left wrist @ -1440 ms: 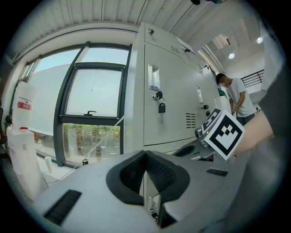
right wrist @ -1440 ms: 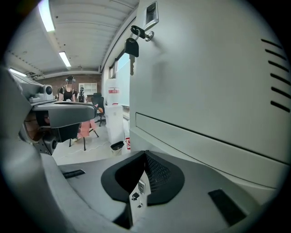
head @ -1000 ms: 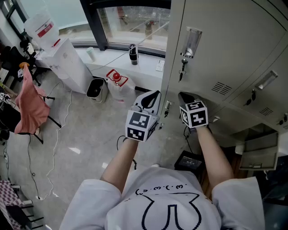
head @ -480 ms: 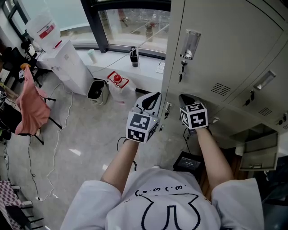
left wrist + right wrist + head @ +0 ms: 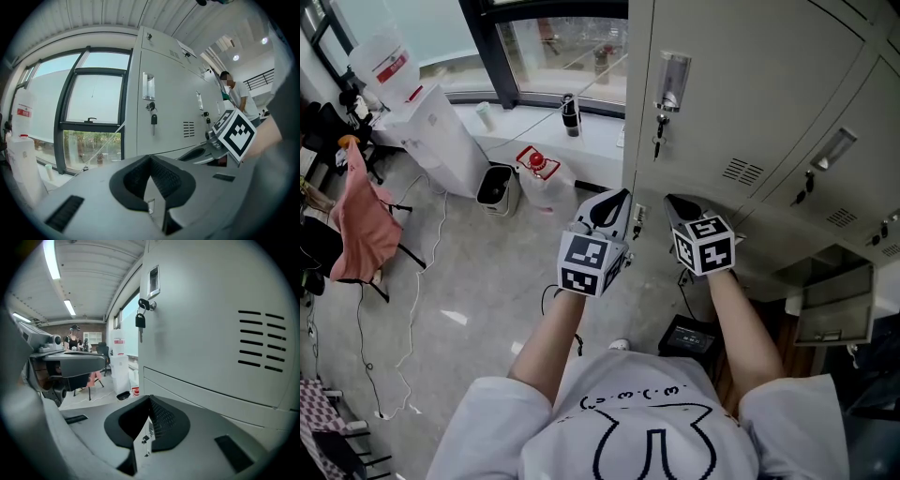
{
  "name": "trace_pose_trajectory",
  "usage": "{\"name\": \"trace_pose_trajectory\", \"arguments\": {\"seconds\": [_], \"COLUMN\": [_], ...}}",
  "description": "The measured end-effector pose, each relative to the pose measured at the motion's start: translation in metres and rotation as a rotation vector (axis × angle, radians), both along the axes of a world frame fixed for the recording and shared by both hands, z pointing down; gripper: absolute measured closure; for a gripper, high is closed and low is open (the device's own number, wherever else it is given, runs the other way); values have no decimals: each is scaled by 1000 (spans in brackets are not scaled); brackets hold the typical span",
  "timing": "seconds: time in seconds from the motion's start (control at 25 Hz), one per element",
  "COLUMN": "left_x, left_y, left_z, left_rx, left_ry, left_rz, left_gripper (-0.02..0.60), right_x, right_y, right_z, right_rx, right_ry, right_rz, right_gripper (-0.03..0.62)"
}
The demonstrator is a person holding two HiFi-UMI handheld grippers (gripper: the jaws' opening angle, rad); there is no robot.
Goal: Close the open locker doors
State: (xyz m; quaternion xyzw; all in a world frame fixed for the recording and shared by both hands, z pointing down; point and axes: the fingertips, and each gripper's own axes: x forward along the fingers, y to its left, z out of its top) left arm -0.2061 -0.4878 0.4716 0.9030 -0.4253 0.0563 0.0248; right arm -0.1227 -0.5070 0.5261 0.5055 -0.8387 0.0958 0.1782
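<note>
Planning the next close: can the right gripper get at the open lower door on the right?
Probably yes. The right gripper, jaws shut, sits before the closed doors; nothing stands between it and the open door, which lies lower and rightward.

Head view looks steeply down; both gripper views closely face lockers [image 5: 750, 94].

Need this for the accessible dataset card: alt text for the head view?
Seen from above, a person holds a left hand-held gripper and a right hand-held gripper out toward a bank of grey lockers. One lower locker door at the right stands open. A water dispenser and a window are at the left.
</note>
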Motion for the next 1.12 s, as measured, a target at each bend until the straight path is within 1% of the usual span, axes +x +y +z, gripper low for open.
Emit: {"name": "trace_pose_trajectory", "arguments": {"seconds": [0.12, 0.28, 0.48, 0.64, 0.8, 0.96, 1.12], "left_x": [7, 16, 30, 41, 51, 60, 72], "left_y": [11, 26, 47, 67, 87, 109, 131], "left_z": [-3, -10, -20, -27, -33, -44, -54], "left_rx": [0, 1, 11, 18, 21, 33, 58], "left_ry": [7, 12, 21, 30, 36, 50, 51], "left_rz": [0, 0, 2, 4, 1, -1, 15], "left_gripper": [563, 563, 563, 563, 563, 563, 563], "right_x": [-1, 3, 15, 18, 21, 28, 40], "right_y": [16, 37, 63, 90, 116, 141, 165], "right_z": [-3, -14, -29, -41, -59, -80, -97], "right_rx": [-12, -12, -1, 3, 44, 86, 129], "right_ry": [-22, -54, -74, -79, -59, -87, -104], "right_rz": [-40, -63, -79, -115, -137, -144, -136], "right_gripper": [580, 579, 579, 579, 580, 579, 580]}}
